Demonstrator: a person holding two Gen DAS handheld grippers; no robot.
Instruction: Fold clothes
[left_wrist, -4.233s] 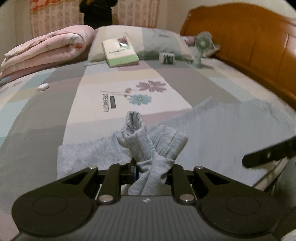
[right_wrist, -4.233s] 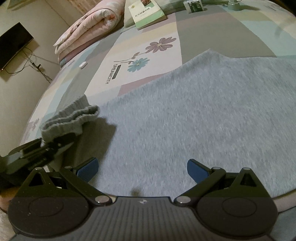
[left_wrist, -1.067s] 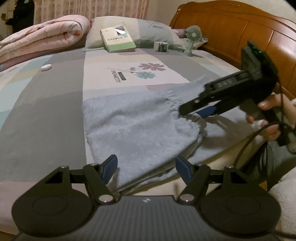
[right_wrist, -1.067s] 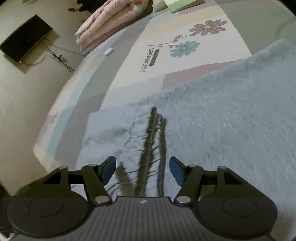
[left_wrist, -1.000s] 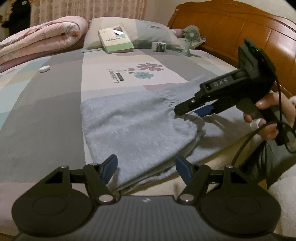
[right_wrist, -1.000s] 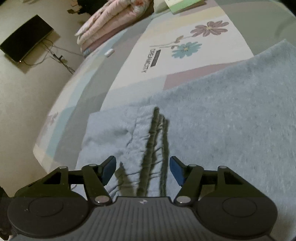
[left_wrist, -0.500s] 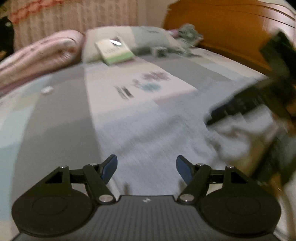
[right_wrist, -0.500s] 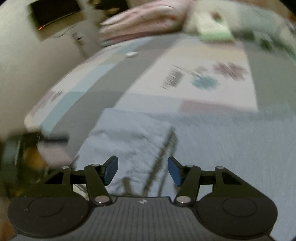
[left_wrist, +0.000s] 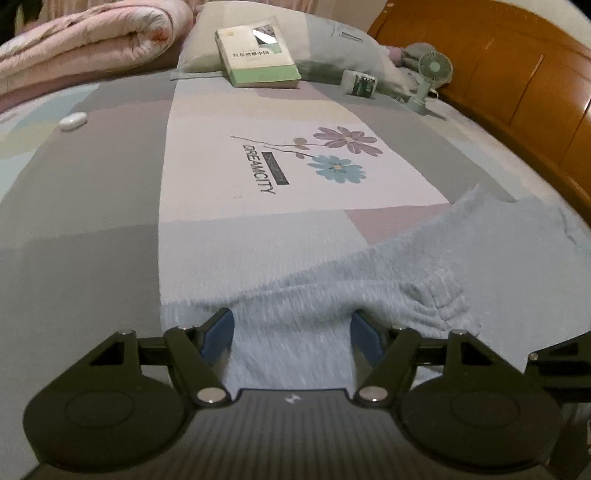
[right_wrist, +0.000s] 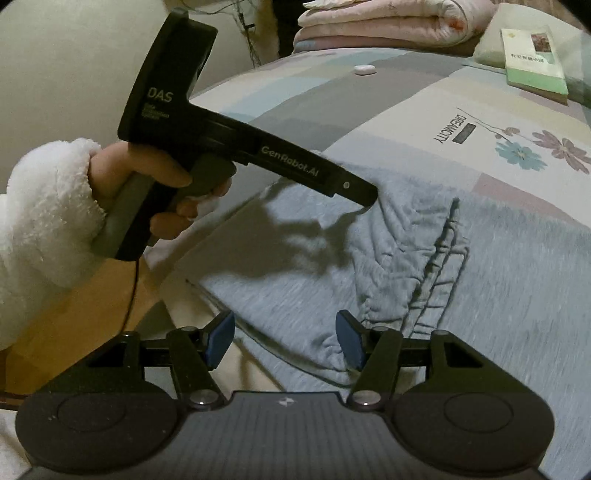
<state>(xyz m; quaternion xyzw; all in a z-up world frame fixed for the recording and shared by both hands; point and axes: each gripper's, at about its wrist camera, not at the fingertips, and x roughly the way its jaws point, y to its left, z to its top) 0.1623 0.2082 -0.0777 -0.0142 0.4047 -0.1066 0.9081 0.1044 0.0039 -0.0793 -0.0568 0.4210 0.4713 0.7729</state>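
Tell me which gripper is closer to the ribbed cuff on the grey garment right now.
Right. The right gripper hovers open just off the ribbed cuff; the left gripper is over the grey garment, further from the cuff.

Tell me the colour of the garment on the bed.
Light blue-grey garment, clearest in the left wrist view.

Patchwork-sheeted bed (left_wrist: 110, 206) against wooden headboard (left_wrist: 517, 74)

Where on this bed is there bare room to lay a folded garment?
Free: the grey stripe between the white case and the grey garment, and the flower panel. Crowded: the pillow end, with book, fan and quilt.
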